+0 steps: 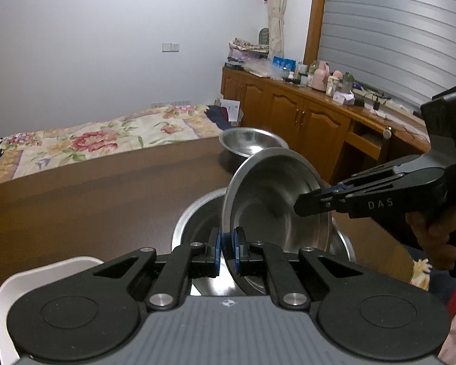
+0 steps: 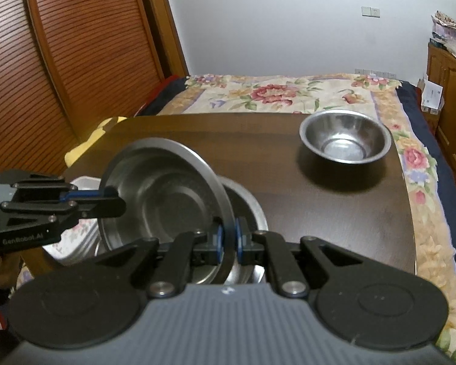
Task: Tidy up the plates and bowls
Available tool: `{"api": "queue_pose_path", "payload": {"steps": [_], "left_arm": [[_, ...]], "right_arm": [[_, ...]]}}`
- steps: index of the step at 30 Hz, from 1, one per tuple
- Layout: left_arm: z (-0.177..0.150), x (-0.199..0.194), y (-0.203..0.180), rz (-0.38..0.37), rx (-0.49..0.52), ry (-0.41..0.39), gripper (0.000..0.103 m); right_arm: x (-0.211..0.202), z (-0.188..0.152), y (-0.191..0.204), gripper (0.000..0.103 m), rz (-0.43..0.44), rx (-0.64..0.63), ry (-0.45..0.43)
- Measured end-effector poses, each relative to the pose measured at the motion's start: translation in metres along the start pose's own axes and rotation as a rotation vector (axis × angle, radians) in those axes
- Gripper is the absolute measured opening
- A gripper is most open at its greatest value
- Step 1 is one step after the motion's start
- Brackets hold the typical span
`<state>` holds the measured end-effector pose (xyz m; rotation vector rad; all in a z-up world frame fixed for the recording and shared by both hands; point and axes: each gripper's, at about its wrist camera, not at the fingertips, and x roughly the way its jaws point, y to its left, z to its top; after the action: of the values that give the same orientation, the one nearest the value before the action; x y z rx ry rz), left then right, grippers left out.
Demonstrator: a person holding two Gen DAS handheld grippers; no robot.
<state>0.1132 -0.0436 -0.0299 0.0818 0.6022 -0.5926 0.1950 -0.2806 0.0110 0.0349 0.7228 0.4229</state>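
— Well, look at this: both grippers on one piece. The left gripper (image 1: 227,248) has its blue pads (image 1: 216,243) pinched on the rim of a shiny steel plate (image 1: 276,200), which stands tilted on edge.

— And the right gripper (image 2: 228,238) clamps the opposite rim of that same steel plate (image 2: 164,188), jaws pressed tight on the thin lip. Round, shallow, brushed metal with a flat base.

— Right beneath it sits a wider steel basin (image 2: 246,210), the plate held over its hollow.

— Farther back on the dark, glossy wooden table (image 2: 334,213), a deeper steel bowl (image 2: 345,140) stands upright, well apart from the others.

— A white tray (image 1: 21,286) shows at the near left edge, smooth with rounded corners.

— Behind the table, a floral bedspread (image 2: 273,94), soft and patterned.
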Motion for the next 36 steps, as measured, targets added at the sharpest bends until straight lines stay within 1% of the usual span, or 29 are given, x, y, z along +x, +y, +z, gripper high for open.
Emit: {"api": "queue_pose_path", "payload": {"steps": [12,20,29,36], "left_arm": [[-0.012,0.005,0.000,0.040,0.035,0.010,0.010],[-0.018,0.011,0.000,0.067,0.052,0.017,0.010],[-0.020,0.015,-0.002,0.083,0.050,0.022,0.012],[-0.018,0.019,-0.004,0.091,0.054,0.033,0.013]], "right_arm": [[0.008,-0.013,0.008,0.012,-0.044,-0.031,-0.018],[0.014,-0.018,0.015,0.012,-0.082,-0.089,-0.029],[0.014,-0.016,0.018,0.012,-0.092,-0.129,-0.033],[0.016,-0.015,0.017,0.013,-0.090,-0.137,-0.034]]}}
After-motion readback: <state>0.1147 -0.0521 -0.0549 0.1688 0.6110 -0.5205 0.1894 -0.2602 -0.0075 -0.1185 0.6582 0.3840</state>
